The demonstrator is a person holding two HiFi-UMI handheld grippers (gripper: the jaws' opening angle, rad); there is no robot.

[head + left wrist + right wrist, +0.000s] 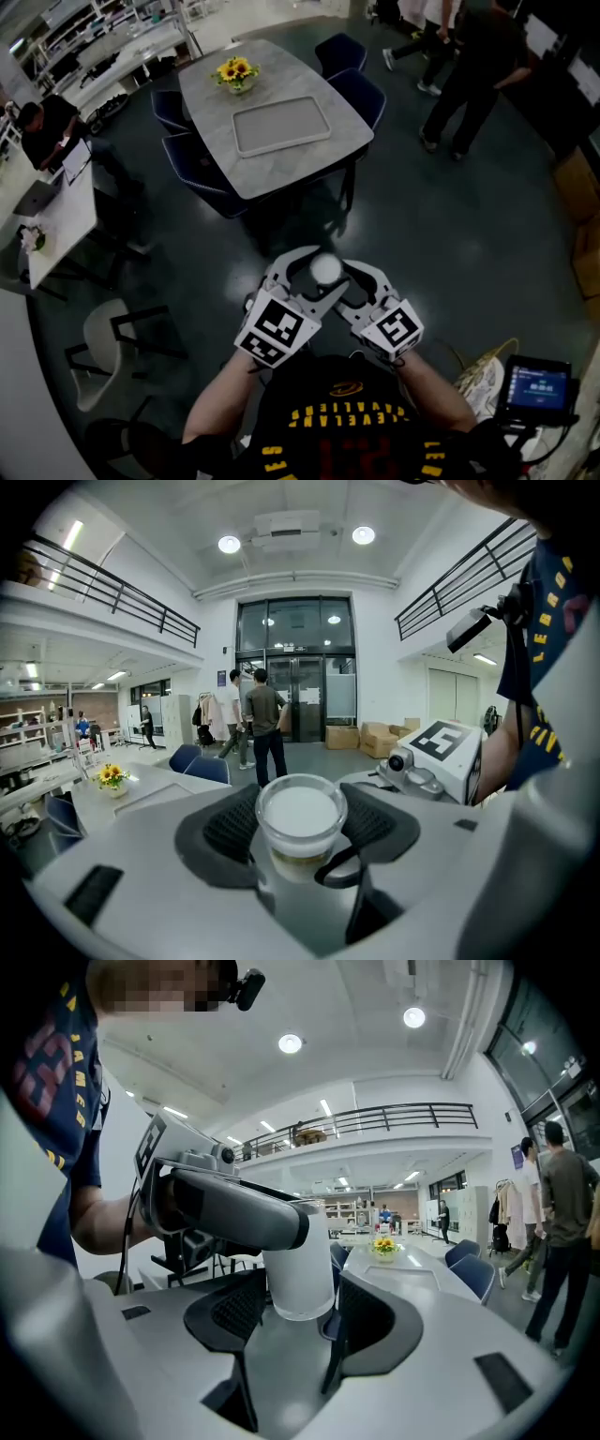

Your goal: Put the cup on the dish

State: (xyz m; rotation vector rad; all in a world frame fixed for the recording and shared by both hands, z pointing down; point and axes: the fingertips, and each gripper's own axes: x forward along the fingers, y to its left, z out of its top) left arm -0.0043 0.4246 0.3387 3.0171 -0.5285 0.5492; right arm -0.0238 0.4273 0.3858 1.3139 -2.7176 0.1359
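I stand on a dark, glossy floor (450, 234) in a tall white hall with a black-railed balcony and round ceiling lights. At 12 o'clock from me is a pale grey, stone-look table (305, 77) with rounded corners. It carries an empty rectangular tray (281, 125) and, at its far end, a small vase of sunflowers (234, 71). Padded blue chairs (361, 94) ring the table. At 2 o'clock people (469, 75) stand. At 10 o'clock a person (47, 127) sits at a white desk (61, 220).

Both my tools are smooth pale grey plastic with dark, ribbed pads, and each carries a cube of black and white squares. They meet in front of my chest, at 12 o'clock.

The cup (302, 808) is a straight-sided cylinder of frosted, milky plastic. It is in the air at my chest, well apart from the tray. My left gripper (302, 829) grasps it, pads pressed on either side of its round end. My right gripper (302, 1314) is released: the cup stands between its spread pads, with a sliver of gap on one side.
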